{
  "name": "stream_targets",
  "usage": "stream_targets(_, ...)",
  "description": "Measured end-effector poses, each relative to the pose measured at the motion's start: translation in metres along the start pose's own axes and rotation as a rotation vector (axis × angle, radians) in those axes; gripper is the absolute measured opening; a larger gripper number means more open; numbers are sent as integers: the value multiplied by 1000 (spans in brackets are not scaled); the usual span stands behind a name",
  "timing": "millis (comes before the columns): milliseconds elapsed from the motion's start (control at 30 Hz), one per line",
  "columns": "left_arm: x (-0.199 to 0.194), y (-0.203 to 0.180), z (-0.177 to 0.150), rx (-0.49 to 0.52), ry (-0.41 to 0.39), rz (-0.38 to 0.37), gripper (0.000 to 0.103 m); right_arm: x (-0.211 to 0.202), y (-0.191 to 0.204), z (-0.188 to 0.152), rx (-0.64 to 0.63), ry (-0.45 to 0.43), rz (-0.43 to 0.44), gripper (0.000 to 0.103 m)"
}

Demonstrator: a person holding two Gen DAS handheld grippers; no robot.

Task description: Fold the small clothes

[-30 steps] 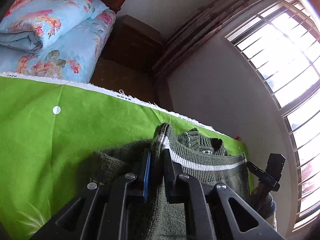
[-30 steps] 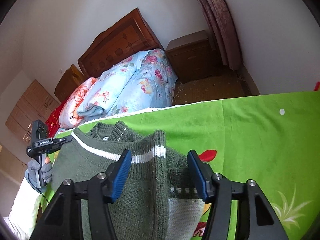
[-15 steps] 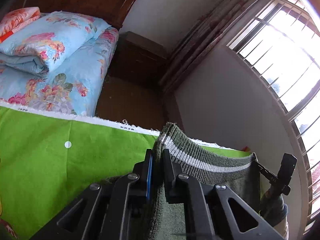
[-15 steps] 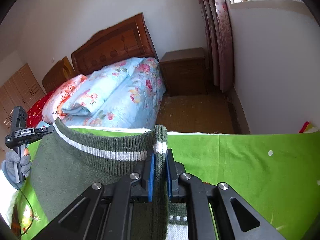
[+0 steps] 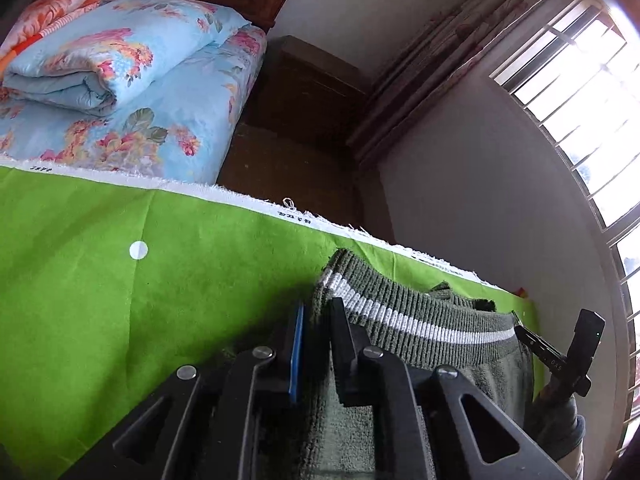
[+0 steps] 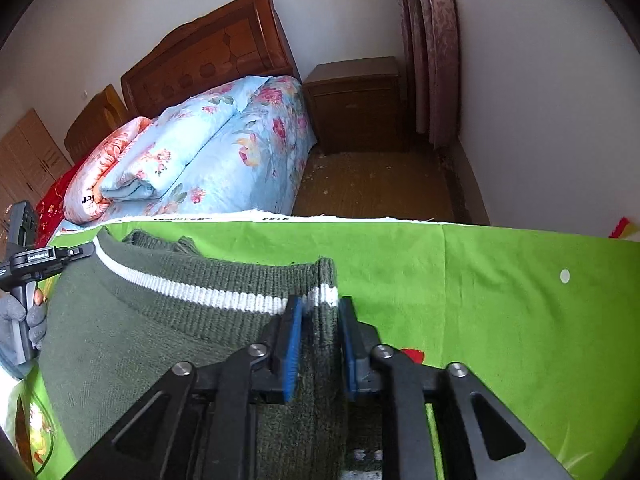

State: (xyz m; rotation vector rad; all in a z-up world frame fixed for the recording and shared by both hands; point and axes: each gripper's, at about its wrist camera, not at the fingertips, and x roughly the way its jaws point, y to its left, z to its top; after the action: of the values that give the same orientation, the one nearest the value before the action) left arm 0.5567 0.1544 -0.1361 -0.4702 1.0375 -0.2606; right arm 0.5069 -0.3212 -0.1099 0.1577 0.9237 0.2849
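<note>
Dark green ribbed knit sweater with a white stripe along its hem band (image 5: 420, 320) (image 6: 168, 320): held stretched between two grippers above a bright green cloth-covered surface (image 5: 120, 280) (image 6: 500, 300); the hem runs across from one gripper to the other, and the sweater's body hangs down toward the cameras.

Left gripper (image 5: 316, 316): black frame with a blue pad; fingers clamped on one corner of the hem band, the ribbed edge standing up between them. Seen also at the far left edge of the right wrist view (image 6: 52, 258), gripped by a hand in a grey glove (image 6: 24, 320).

Right gripper (image 6: 320, 308): black frame, blue-padded fingers (image 6: 294, 332) pressed on the opposite hem corner, the white stripe showing between them. Seen also at the right edge of the left wrist view (image 5: 560, 356).

Surface cloth: green, with white dots (image 5: 138, 250) (image 6: 564, 276) and a frayed white selvedge along the far edge (image 5: 280, 210).

Surroundings: bed with light blue floral folded quilts (image 5: 120, 60) (image 6: 208, 148), carved brown wooden headboard (image 6: 208, 64), brown wooden nightstand (image 6: 356, 100), patterned curtain (image 6: 432, 40), barred window (image 5: 580, 100).
</note>
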Motion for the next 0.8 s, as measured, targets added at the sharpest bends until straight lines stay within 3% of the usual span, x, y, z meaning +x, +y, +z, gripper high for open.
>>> stream_targets(33,-3,0,0,-10,0,29,28,-5,-4,1,23,-6,-1,103)
stream_targets(100,-14,-1,1,-18,-38,47,29,-22,-8,0,37,-58,9,103)
stream_targets(167,-42,-9,-1,-8,-181,125,29,-42,-3,1,11,-97,-14,103)
stream_targets(200,-57,-15,-3,-5,-249,121,32,-51,1,3,2,-115,-13,103)
stream_targets(300,-82,-39,-7,-13,-345,-10,43,-70,21,9,-24,-148,25,103)
stream_targets(400,-73,-72,-10,65,-319,-81,55,-68,51,14,-50,-138,63,103)
stream_targets(467,-55,-86,-13,111,-282,-84,61,-57,69,12,-63,-120,81,103)
stream_targets(633,-2,-59,-27,122,-166,54,61,-12,61,-9,-14,-31,-14,103)
stream_targets(667,3,-47,-28,89,-155,27,57,-4,48,-13,41,-13,12,103)
stream_targets(733,-4,-39,-25,40,-186,-22,56,-9,38,-11,93,-59,57,103)
stream_targets(800,2,-41,-24,57,-170,-4,56,-3,36,-11,94,-42,55,103)
